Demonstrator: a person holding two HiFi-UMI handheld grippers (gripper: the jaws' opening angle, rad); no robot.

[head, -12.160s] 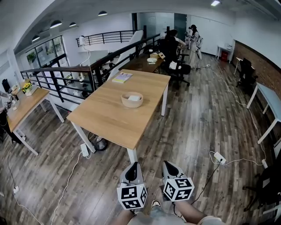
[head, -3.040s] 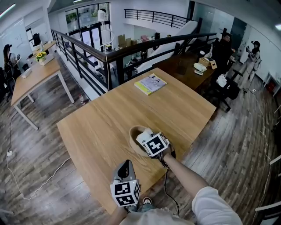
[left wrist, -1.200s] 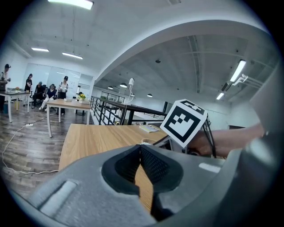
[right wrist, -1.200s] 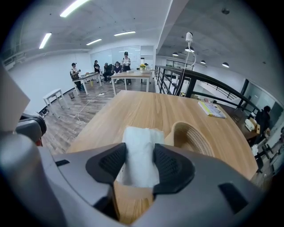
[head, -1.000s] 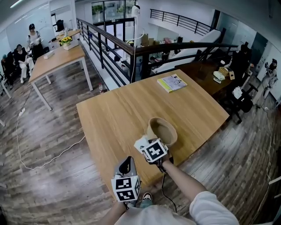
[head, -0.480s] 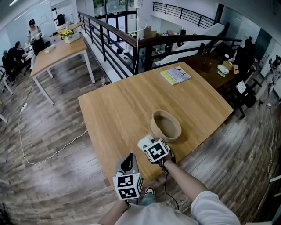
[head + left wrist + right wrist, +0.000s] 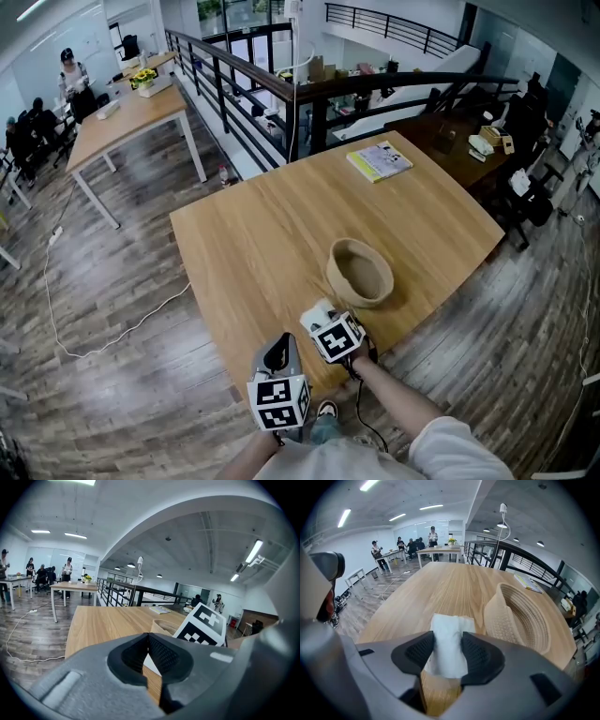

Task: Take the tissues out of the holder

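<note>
The woven holder (image 7: pixel 359 273) sits empty on the wooden table (image 7: pixel 244 234); the right gripper view has it just right of the jaws as a basket (image 7: pixel 520 616). The white tissues (image 7: pixel 449 641) are pinched between my right gripper's (image 7: pixel 447 651) pads, low over the tabletop. In the head view my right gripper (image 7: pixel 323 317) is near the table's front edge, left of and nearer than the holder, with a bit of the tissues (image 7: pixel 319 309) showing. My left gripper (image 7: pixel 277 352) hangs by the front edge, jaws together and empty, as in its own view (image 7: pixel 149 651).
A yellow-green booklet (image 7: pixel 380 160) lies at the table's far corner. Black railing (image 7: pixel 253 89) runs behind the table, with other desks and seated people beyond at the left. Wooden floor surrounds the table; a cable (image 7: pixel 112 328) trails on the floor at left.
My right gripper has drawn back with the tissues toward the table's near edge, farther from the holder. The holder, tipped a second ago, now rests flatter. The left gripper has hardly moved.
</note>
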